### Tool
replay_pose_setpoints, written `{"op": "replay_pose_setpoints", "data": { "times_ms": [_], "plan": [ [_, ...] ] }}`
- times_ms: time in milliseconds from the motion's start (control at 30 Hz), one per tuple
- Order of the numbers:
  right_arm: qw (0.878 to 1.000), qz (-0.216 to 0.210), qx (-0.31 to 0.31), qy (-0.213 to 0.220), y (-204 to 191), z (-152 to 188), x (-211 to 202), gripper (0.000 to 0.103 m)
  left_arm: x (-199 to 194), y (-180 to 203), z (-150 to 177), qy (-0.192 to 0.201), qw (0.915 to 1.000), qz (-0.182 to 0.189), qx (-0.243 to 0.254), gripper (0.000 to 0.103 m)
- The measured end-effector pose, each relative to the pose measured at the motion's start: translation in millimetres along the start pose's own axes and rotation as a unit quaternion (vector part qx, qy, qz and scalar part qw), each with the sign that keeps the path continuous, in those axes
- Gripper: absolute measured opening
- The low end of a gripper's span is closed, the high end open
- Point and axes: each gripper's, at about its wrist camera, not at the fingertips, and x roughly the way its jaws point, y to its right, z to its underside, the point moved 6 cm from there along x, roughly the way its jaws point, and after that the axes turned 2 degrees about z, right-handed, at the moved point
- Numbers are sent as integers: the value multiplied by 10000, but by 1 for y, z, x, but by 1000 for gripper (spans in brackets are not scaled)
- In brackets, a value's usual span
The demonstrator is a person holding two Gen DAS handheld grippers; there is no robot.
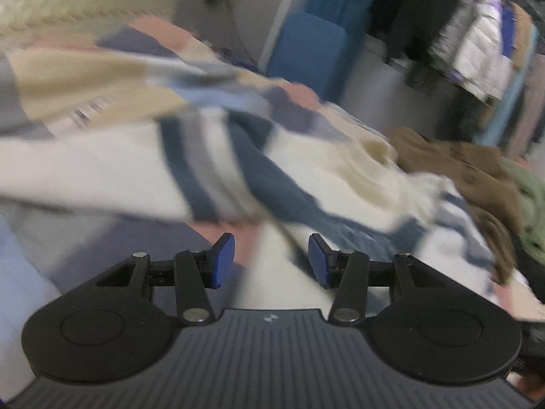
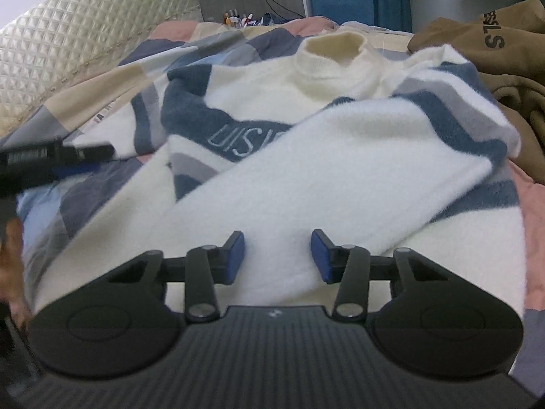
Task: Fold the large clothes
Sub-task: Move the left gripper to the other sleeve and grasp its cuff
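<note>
A white sweater (image 2: 306, 170) with blue and grey stripes and a cream roll neck (image 2: 332, 51) lies on the bed. One sleeve (image 2: 340, 156) is folded diagonally across its chest. My right gripper (image 2: 277, 255) hovers low over that sleeve's end. Its blue pads (image 2: 235, 255) stand apart with white knit between them, not visibly pinched. My left gripper (image 1: 271, 260) is open over the sweater's (image 1: 102, 170) lower part in a motion-blurred view, holding nothing I can make out. It also shows as a black shape, the left gripper (image 2: 58, 156), at the left edge of the right wrist view.
The bed has a patchwork cover (image 2: 85, 197) and a quilted cream headboard (image 2: 68, 34). A brown garment (image 2: 494, 44) is heaped to the right of the sweater, with a green one (image 1: 531, 197) beyond. Clothes hang on a rack (image 1: 477, 51) at the far right.
</note>
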Motion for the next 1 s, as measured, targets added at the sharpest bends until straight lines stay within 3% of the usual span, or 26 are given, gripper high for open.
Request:
{"op": "replay_pose_setpoints", "data": {
  "times_ms": [167, 267, 333, 467, 633, 833, 967, 1000],
  "plan": [
    [9999, -72, 138, -13, 3, 0, 0, 40, 10, -67, -25, 59, 9950, -367, -926, 55],
    [9996, -106, 261, -20, 5, 0, 1, 40, 12, -113, -33, 30, 9830, -368, -1799, 55],
    [9994, -116, 321, -12, 6, 0, 2, 40, 11, -146, -36, 52, 9696, -318, -2426, 55],
    [9995, -78, 308, -9, 4, 0, 3, 41, 20, -200, -21, 81, 9142, 391, -4033, 55],
    [9997, -24, 247, -77, 3, 0, 7, 41, 24, -234, -2, 116, 8713, 339, -4894, 54],
    [9996, -28, 253, -96, 4, 0, 8, 42, 22, -247, -12, 750, 8671, 59, -4925, 54],
    [9996, -46, 269, -102, 4, 0, 8, 42, 22, -248, -20, 1091, 8733, -182, -4745, 53],
    [9996, -49, 271, -103, 4, 0, 8, 42, 22, -247, -21, 1152, 8764, -284, -4667, 49]
  ]
}}
